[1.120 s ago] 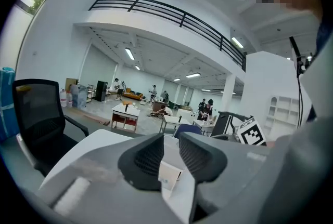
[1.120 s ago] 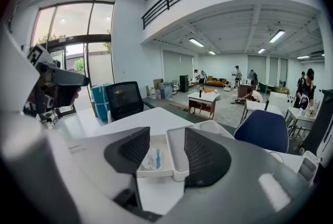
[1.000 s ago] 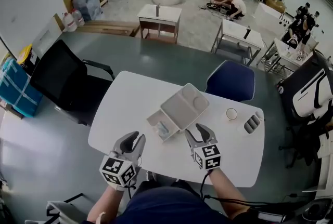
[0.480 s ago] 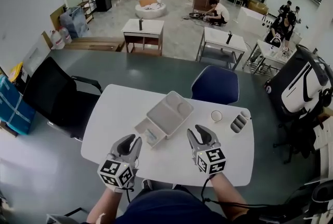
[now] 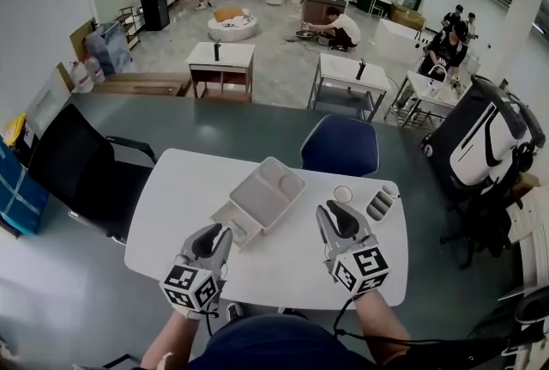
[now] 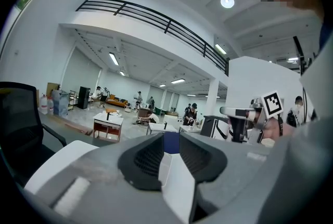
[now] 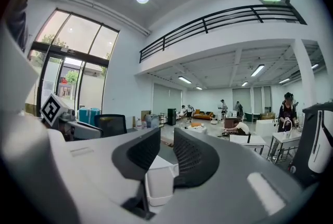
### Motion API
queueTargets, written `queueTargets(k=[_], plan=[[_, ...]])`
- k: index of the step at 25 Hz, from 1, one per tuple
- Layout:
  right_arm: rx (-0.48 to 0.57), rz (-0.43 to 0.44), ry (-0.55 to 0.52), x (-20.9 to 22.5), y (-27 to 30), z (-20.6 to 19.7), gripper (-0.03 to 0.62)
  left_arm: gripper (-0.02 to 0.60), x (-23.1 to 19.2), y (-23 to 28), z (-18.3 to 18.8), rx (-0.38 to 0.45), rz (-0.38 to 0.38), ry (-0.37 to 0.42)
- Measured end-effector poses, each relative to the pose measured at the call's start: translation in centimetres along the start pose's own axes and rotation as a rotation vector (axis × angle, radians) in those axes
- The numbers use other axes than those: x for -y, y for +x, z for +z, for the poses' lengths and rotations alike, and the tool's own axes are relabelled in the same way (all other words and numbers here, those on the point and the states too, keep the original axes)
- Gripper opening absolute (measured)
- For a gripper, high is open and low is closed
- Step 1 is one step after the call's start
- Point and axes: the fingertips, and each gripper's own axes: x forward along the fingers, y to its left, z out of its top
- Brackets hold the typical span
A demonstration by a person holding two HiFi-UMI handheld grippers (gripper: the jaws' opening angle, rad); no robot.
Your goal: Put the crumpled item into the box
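Note:
An open grey-white box (image 5: 262,191) lies on the middle of the white table (image 5: 171,205), with its shallow half (image 5: 233,224) toward me. I cannot make out the crumpled item in any view. My left gripper (image 5: 218,234) hovers just in front of the box's near corner, its jaws a narrow gap apart and empty. My right gripper (image 5: 337,215) is to the right of the box, apart from it. Its jaws are closing with nothing between them. The box (image 7: 160,180) shows beyond the jaws of the right gripper (image 7: 162,149), and the box (image 6: 177,189) also lies beyond the left gripper (image 6: 167,146).
A small round cup (image 5: 343,194) and a grey ridged object (image 5: 378,205) sit at the table's right end. A blue chair (image 5: 339,145) stands behind the table and a black office chair (image 5: 77,175) to its left. Other tables and people fill the hall beyond.
My right gripper has drawn away to the right of the box and its jaws have narrowed. The left gripper stays near the box's front corner. The head view has shifted.

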Motion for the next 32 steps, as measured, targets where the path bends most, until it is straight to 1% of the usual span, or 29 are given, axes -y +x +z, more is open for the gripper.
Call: queueTargets(k=[4, 8, 15, 18, 24, 28, 32], plan=[[0.05, -0.032, -0.011, 0.2, -0.9, 1.8, 0.043, 0.101, 0.0, 0.0, 0.0, 0.005, -0.007, -0.001], [0.067, -0.036, 0.001, -0.4, -1.1, 2.3, 0.025, 0.101, 0.0, 0.1, 0.1, 0.006, -0.014, -0.004], [0.032, 0.001, 0.025, -2.8, 0.1, 0.5, 0.008, 0.101, -0.7, -0.2, -0.6, -0.004, -0.012, -0.015], [0.037, -0.009, 0.028, -2.9, 0.5, 0.5, 0.003, 0.101, -1.2, -0.3, -0.5, -0.007, -0.004, -0.02], [0.098, -0.044, 0.022, -2.2, 0.6, 1.4, 0.002, 0.101, -2.4, -0.5, 0.2, 0.005, 0.018, -0.02], [0.121, -0.064, 0.025, -1.7, 0.4, 1.6, 0.002, 0.101, -2.7, -0.4, 0.6, 0.009, 0.021, -0.02], [0.122, -0.076, 0.039, -1.4, 0.8, 1.1, 0.002, 0.101, -3.1, -0.1, 0.0, -0.006, 0.017, -0.028]])
